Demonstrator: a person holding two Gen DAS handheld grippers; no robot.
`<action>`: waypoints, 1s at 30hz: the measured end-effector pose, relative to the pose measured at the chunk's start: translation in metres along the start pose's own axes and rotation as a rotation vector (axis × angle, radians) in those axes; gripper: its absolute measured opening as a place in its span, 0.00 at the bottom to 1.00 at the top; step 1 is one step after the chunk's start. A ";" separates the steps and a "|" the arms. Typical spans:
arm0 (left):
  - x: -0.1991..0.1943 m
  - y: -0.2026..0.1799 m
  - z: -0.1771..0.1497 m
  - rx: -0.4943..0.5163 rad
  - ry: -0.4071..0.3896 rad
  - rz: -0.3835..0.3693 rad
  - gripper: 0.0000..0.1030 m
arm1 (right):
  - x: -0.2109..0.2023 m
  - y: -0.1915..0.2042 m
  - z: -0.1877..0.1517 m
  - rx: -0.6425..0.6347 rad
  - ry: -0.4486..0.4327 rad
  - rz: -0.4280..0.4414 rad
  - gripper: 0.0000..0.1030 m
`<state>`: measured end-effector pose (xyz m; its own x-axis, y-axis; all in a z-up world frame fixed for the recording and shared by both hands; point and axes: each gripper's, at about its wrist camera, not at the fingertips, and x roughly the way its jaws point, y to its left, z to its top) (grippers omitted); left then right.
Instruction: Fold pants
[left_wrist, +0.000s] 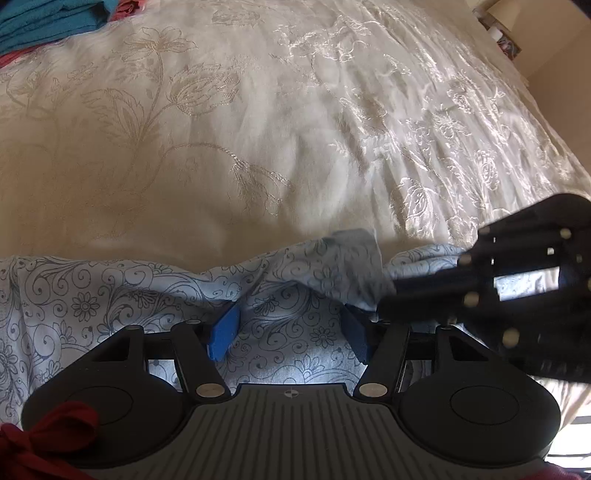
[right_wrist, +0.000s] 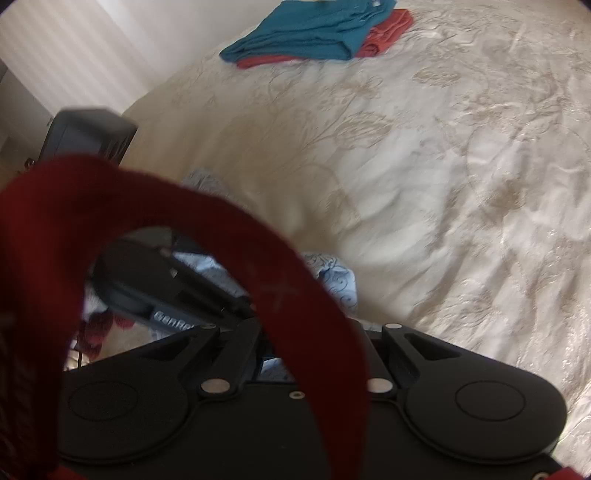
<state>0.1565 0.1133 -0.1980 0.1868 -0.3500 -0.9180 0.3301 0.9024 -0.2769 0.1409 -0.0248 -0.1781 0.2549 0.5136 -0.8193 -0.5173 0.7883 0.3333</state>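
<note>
The pants (left_wrist: 122, 295) are light blue with a dark swirl and flower print, bunched along the near edge of the bed. My left gripper (left_wrist: 288, 332) is open, its blue pads (left_wrist: 223, 334) spread with pants cloth lying between them. The right gripper (left_wrist: 395, 291) shows in the left wrist view as a black body at the right, its tips buried in a fold of the pants. In the right wrist view the pants (right_wrist: 336, 275) show ahead of the right gripper (right_wrist: 284, 339); a dark red strap (right_wrist: 288, 295) hides its fingertips.
A cream embroidered bedspread (left_wrist: 258, 129) covers the bed. Folded teal cloth (right_wrist: 310, 33) on red cloth (right_wrist: 388, 31) lies at the far corner. A dark box-like object (right_wrist: 88, 133) stands beside the bed at left. A red cloth loop (left_wrist: 40, 443) hangs near the left gripper's body.
</note>
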 end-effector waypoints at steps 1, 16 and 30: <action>0.001 -0.001 0.000 0.001 -0.001 0.002 0.57 | 0.003 0.004 -0.005 -0.010 0.013 -0.009 0.13; -0.001 0.001 -0.003 0.010 -0.024 -0.007 0.57 | -0.024 -0.039 0.004 0.138 -0.122 -0.152 0.18; -0.001 -0.001 -0.004 0.007 -0.031 -0.003 0.57 | -0.015 -0.034 -0.025 0.088 0.004 -0.103 0.46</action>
<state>0.1522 0.1142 -0.1981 0.2144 -0.3599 -0.9080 0.3367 0.8999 -0.2772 0.1345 -0.0680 -0.1893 0.2996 0.4269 -0.8532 -0.4145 0.8638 0.2866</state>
